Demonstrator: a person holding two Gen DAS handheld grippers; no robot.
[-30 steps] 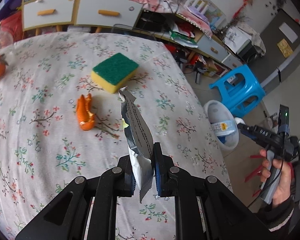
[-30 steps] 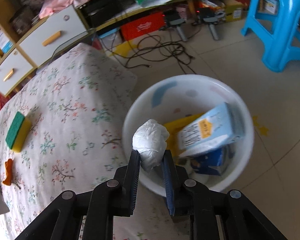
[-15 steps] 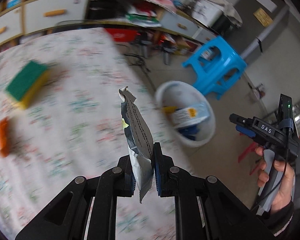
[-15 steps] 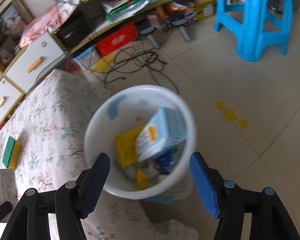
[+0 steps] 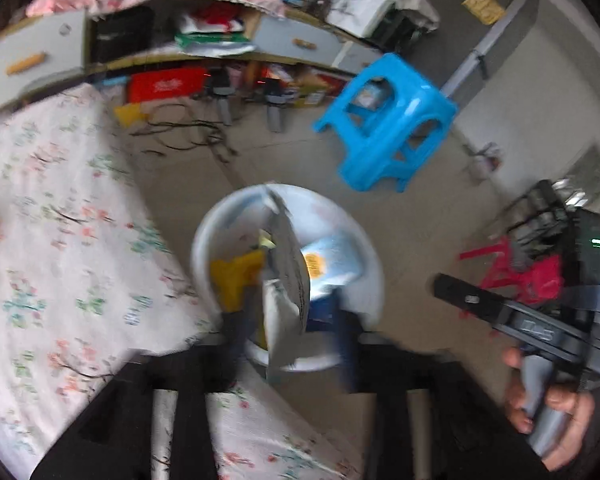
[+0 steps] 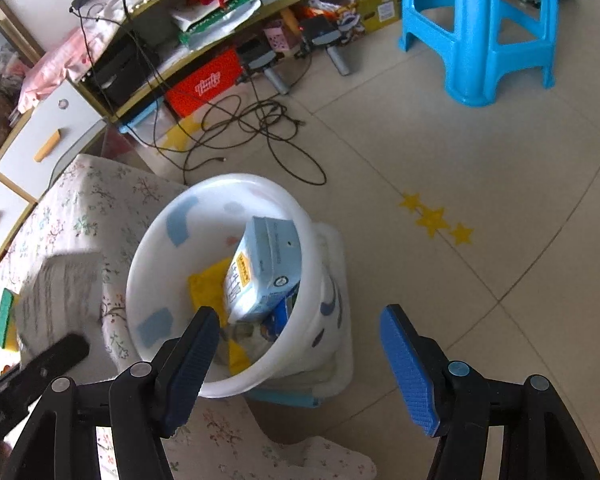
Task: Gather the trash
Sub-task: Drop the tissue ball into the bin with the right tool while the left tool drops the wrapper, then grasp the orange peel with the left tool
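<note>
Now the left hand-held gripper (image 5: 288, 336) hangs over the white bucket (image 5: 204, 240), which stands on the floor just off the edge of the floral-clothed worktop (image 5: 60, 248). Its jaws look parted around the silver wrapper (image 5: 286, 280), though blur makes it hard to say whether a pad still touches the foil. The wrapper stands upright with its lower end above the bucket's near rim.

To finish this drop well, I judge the jaws should open fully while held over the bucket's middle, not its near rim, since light foil can flutter and catch on the edge or slide back onto the cloth. A small forward nudge first would help.

The right hand-held gripper (image 6: 300, 360) is wide open and empty, off the worktop's edge, looking down on the blue carton (image 6: 264, 268) and yellow scraps in the bucket.

A second ago the left gripper pinched the wrapper firmly over the worktop, near the sponge and orange peel; it has since swung out over the bucket. The right then held a crumpled tissue, already gone half a second ago.
</note>
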